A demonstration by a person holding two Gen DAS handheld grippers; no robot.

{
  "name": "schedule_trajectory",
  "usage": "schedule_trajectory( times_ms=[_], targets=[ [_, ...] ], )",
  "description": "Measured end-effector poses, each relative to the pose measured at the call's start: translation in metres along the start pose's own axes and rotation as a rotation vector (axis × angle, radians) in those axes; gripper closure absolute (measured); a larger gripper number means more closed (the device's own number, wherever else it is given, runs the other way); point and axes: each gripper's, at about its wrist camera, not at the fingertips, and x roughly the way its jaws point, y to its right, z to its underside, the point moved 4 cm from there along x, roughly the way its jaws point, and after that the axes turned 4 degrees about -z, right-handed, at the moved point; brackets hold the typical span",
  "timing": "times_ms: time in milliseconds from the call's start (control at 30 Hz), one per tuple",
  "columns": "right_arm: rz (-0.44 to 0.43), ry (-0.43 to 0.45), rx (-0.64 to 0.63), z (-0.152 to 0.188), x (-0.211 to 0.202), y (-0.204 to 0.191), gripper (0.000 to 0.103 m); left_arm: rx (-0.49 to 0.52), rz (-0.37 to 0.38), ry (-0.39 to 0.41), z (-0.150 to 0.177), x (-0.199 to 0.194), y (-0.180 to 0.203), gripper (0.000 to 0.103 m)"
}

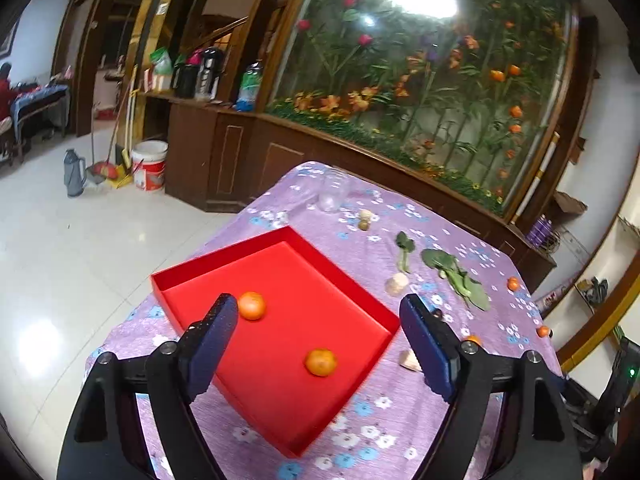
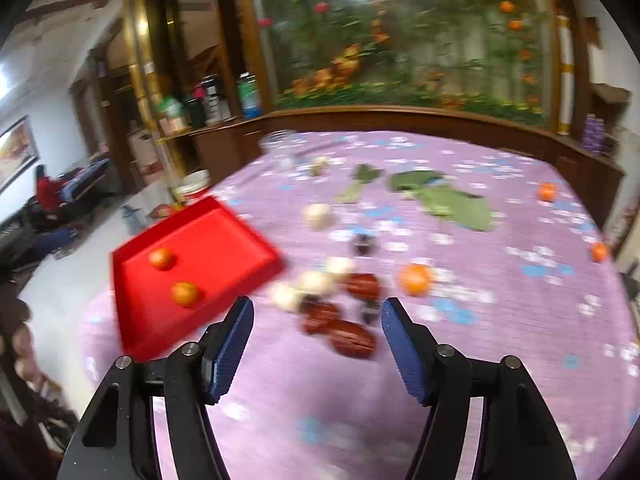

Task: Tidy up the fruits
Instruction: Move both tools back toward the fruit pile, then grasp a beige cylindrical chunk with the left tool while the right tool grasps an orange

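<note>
A red tray (image 1: 192,276) lies on the purple flowered tablecloth and holds two oranges (image 1: 251,305) (image 1: 321,362). My left gripper (image 1: 318,308) is open and empty, above the tray. In the right wrist view the tray (image 2: 132,332) with both oranges (image 2: 161,258) (image 2: 185,293) is at the left. My right gripper (image 2: 317,307) is open and empty above a cluster of red dates (image 2: 352,338) and pale round pieces (image 2: 316,282). A loose orange (image 2: 416,279) lies just right of the cluster. Two more oranges (image 2: 547,192) (image 2: 599,251) lie at the far right.
Green leafy vegetables (image 2: 456,204) (image 1: 460,276) lie mid-table. A clear glass jar (image 2: 280,146) stands at the far edge. A wooden cabinet and a flower mural (image 1: 420,72) run behind the table. White tiled floor with a bucket (image 1: 149,165) lies to the left.
</note>
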Motion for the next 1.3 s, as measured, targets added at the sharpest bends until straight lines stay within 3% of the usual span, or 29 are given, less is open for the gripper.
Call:
schedule_trajectory(
  times_ms=[167,333,633,767,867,967,1300],
  targets=[
    [0.032,0.007,0.115,0.009,-0.018,0.052,0.031,0.08,0.066,-0.064,0.01,0.013,0.042,0.021],
    [0.047,0.001,0.143,0.007,-0.01,0.075,0.03,0.166,0.116,-0.159,0.016,0.048,0.079,0.021],
    [0.018,-0.098,0.175,-0.008,0.074,0.094,0.03,0.272,0.199,-0.331,0.007,0.159,0.138,0.021],
    [0.002,-0.118,0.173,-0.018,0.102,0.091,0.032,0.322,0.168,-0.402,0.004,0.218,0.159,0.021],
    [-0.015,-0.146,0.167,-0.022,0.122,0.088,0.039,0.3,0.153,-0.476,0.005,0.263,0.162,0.021],
    [-0.016,-0.162,0.15,-0.024,0.137,0.084,0.04,0.275,0.138,-0.518,0.008,0.29,0.159,0.021],
    [-0.018,-0.216,0.139,-0.016,0.165,0.086,0.04,0.358,0.101,-0.559,0.029,0.316,0.163,0.027]
  ],
)
